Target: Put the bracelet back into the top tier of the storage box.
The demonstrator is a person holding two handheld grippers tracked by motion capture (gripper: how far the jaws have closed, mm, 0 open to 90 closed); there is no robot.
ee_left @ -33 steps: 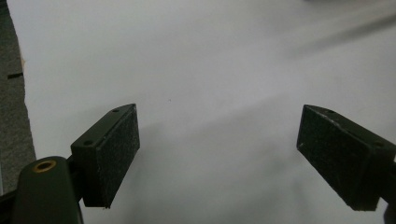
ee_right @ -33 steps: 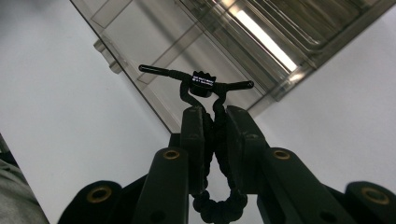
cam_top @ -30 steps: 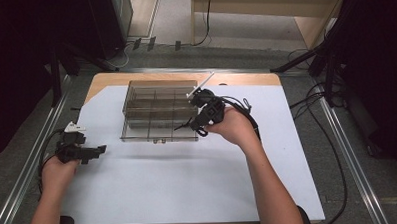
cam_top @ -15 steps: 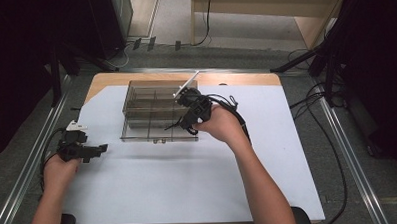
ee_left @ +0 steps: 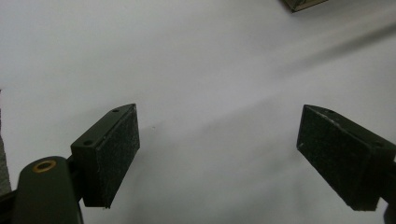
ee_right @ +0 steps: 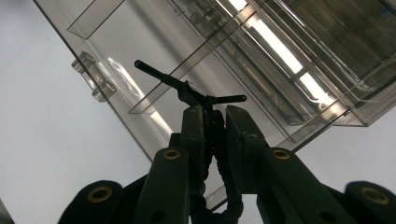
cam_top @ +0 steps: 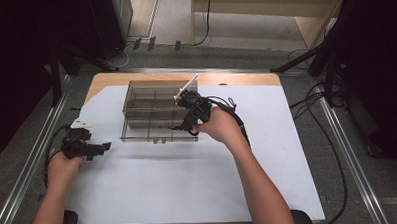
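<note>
Pale grey-white sheeting covers my wooden table (cam_top: 199, 187), and nearly everything rests on it. Toward twelve o'clock from the table's middle sits the clear smoked-plastic divided organiser box (cam_top: 154, 111), its long front wall facing me and its small clasp (cam_top: 160, 141) on the near edge. In the right gripper view the same box (ee_right: 289, 56) spreads across the upper half, its partitions and latch tabs catching the ceiling light.

My right hand (cam_top: 222, 128) reaches in from five o'clock and holds my right gripper (cam_top: 181, 126) over the box's near right corner, jaws pointing down and toward nine o'clock. Those jaws are pinched together on a thin black cord with a small T-shaped black plastic end piece (ee_right: 194, 91); the cord loops down between the jaws while the T-bar pokes out past the tips, over the box near its front wall. I cannot tell whether it touches the plastic.

My left hand (cam_top: 63, 164) sits at eight o'clock, well apart from the box, holding my left gripper (cam_top: 106, 144) just above the bare sheet. In its own view the two padded jaws stand wide apart with nothing between them.
</note>
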